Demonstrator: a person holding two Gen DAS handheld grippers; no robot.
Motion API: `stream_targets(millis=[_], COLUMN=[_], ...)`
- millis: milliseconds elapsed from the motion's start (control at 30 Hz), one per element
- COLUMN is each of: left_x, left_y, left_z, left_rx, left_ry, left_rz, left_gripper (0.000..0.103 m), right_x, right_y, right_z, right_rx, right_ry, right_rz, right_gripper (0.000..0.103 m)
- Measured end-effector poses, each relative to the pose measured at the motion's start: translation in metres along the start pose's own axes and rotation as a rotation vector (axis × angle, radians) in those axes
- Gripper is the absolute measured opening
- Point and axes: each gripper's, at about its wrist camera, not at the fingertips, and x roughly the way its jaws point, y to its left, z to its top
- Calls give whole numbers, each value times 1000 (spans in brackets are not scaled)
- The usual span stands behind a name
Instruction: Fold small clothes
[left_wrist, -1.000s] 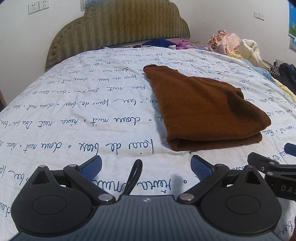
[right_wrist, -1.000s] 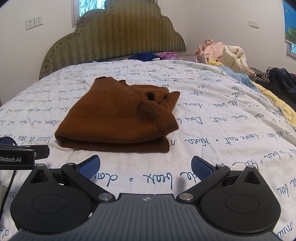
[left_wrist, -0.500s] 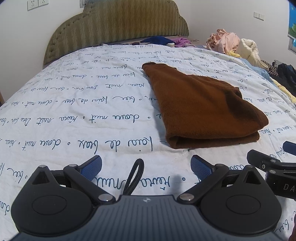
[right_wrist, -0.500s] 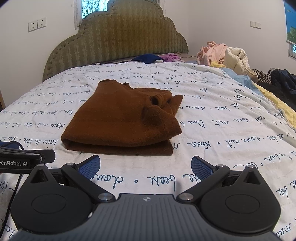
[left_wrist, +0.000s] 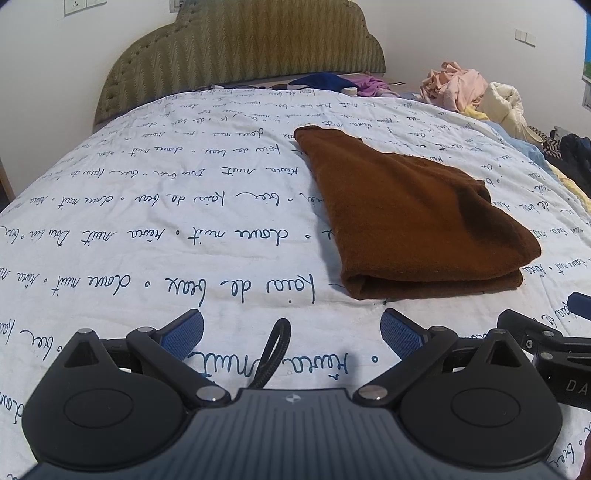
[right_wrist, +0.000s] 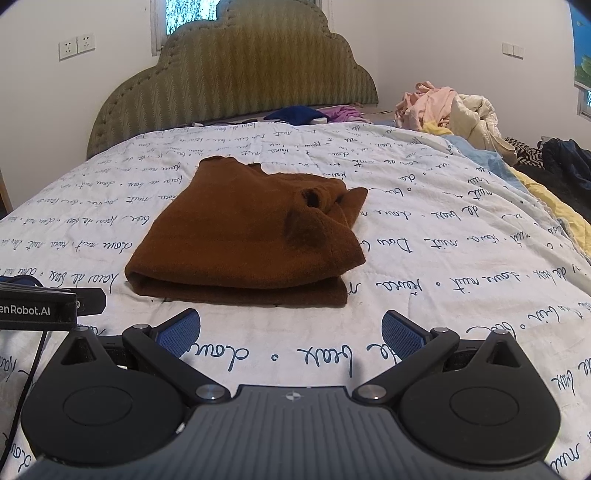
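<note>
Above the bedspread (left_wrist: 147, 229), both grippers, left (left_wrist: 291, 332) and right (right_wrist: 291, 330), hover level, jaws wide, empty; folded brown garment (right_wrist: 240, 240) ahead.

- A white quilt (right_wrist: 424, 229) with dark cursive script covers the bed.
- A green padded headboard (right_wrist: 236, 81) stands behind.
- Wall sockets (right_wrist: 77, 46) sit left of it.
- A window (right_wrist: 192, 11) shows above.
</note>
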Motion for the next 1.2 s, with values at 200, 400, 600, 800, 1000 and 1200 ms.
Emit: stream_targets(millis=[200,400,600,800,1000,1200], left_x=[1,1,1,-3,-7,-4], left_y=[-1,-3,-4,0,9,19], left_z=[-1,-2,-2,0,3,9], left_rx=[6,16,24,1,-24,-61], left_ry=[4,7,4,-17,-45,-29], left_rz=[0,-2,-4,5,28,44], left_gripper=[103,103,103,103,103,103], right_x=[0,0,1,1,5,11], right_y=[0,-1,-2,-4,-7,-12], right_z=[0,-2,-3,-3,-3,-5], right_rx=[1,4,9,11,21,43], right_ry=[1,2,4,5,15,30], right_rz=[0,2,2,3,3,7], right_gripper=[103,103,103,103,103,103])
